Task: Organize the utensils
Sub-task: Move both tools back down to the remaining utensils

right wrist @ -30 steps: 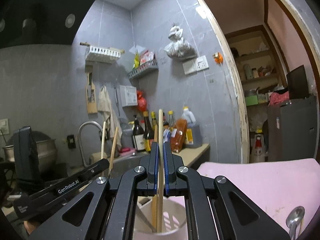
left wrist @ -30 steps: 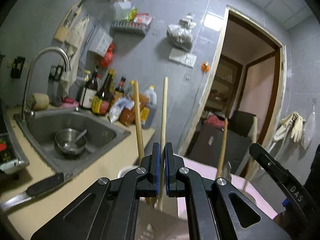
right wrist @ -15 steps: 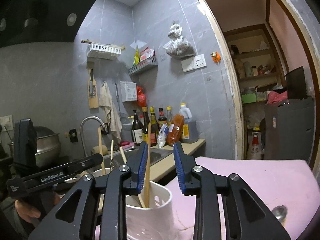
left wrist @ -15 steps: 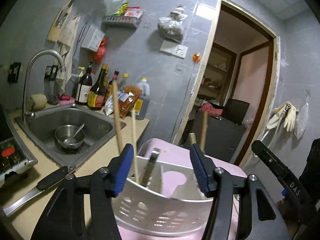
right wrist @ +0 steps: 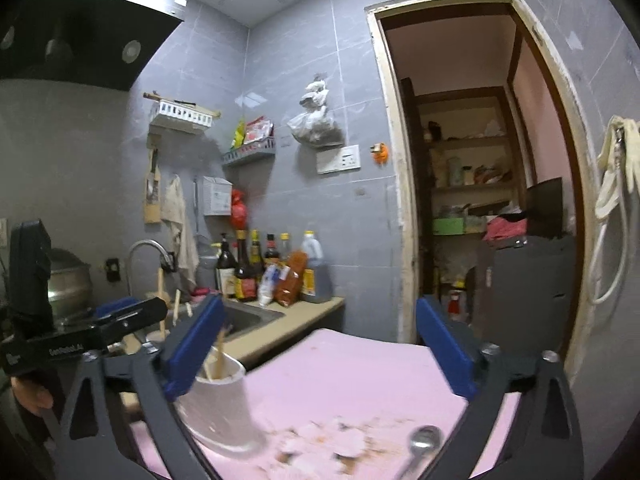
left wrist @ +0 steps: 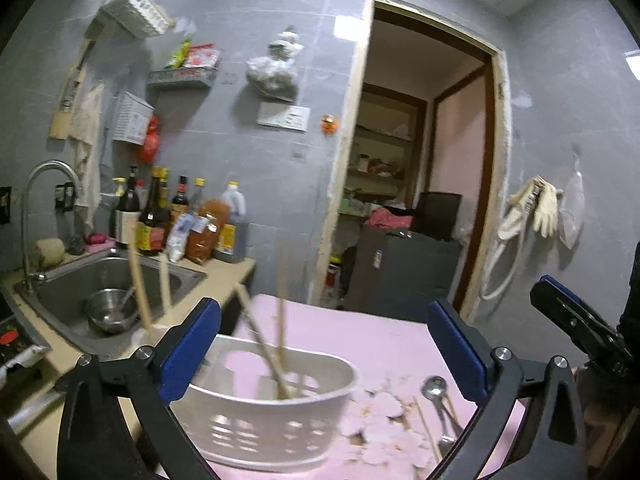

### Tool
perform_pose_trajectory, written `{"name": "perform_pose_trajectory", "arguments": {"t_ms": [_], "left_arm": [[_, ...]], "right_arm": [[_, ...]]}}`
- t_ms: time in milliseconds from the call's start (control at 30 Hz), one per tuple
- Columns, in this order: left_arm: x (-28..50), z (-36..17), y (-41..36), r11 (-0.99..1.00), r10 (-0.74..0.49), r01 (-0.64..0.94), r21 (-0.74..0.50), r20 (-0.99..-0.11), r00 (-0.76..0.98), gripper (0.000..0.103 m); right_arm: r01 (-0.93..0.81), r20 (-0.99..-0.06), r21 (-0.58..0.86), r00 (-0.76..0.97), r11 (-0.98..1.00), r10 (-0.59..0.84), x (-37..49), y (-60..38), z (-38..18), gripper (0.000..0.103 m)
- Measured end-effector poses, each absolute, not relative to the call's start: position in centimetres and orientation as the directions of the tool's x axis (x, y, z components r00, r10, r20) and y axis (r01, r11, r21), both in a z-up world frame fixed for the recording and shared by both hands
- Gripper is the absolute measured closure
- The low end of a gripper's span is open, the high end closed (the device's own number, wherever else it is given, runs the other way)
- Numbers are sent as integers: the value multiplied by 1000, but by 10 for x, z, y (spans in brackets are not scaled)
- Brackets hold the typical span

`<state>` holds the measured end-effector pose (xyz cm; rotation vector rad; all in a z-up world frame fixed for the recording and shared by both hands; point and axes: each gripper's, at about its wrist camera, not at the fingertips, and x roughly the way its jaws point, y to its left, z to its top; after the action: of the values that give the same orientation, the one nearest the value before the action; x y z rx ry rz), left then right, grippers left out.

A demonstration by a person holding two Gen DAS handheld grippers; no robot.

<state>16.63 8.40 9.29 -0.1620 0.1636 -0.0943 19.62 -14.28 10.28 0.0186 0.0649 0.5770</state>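
Both claws, pressed on wooden chopsticks a second ago, now gape: the left claw at lower centre and the right claw alike. The pale wooden chopsticks stand loose in the white slotted plastic utensil basket; a steel spoon awaits on the pink tabletop.

Left hand-held gripper spread wide, chopsticks in white basket
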Motion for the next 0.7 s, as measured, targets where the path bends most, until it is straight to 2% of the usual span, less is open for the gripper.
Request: {"name": "perform_pose_trajectory", "arguments": {"t_ms": [267, 500, 567, 600, 700], "left_arm": [[184, 62, 26, 968, -235, 196, -159, -284, 930, 2], [215, 25, -13, 961, -275, 232, -147, -482, 832, 2], [222, 15, -20, 961, -276, 236, -144, -536, 798, 2], [227, 10, -23, 959, -282, 242, -147, -563, 777, 2], [240, -1, -31, 956, -291, 250, -155, -623, 726, 3]], "right_arm": [[-476, -196, -17, 864, 879, 464, 209, -193, 74, 0], [-429, -354, 13, 843, 903, 405, 234, -216, 42, 1], [-413, -425, 27, 820, 910, 385, 245, -220, 32, 8], [-401, -468, 27, 804, 916, 366, 251, -221, 26, 17], [-393, -550, 48, 757, 918, 352, 266, -222, 10, 34]]}}
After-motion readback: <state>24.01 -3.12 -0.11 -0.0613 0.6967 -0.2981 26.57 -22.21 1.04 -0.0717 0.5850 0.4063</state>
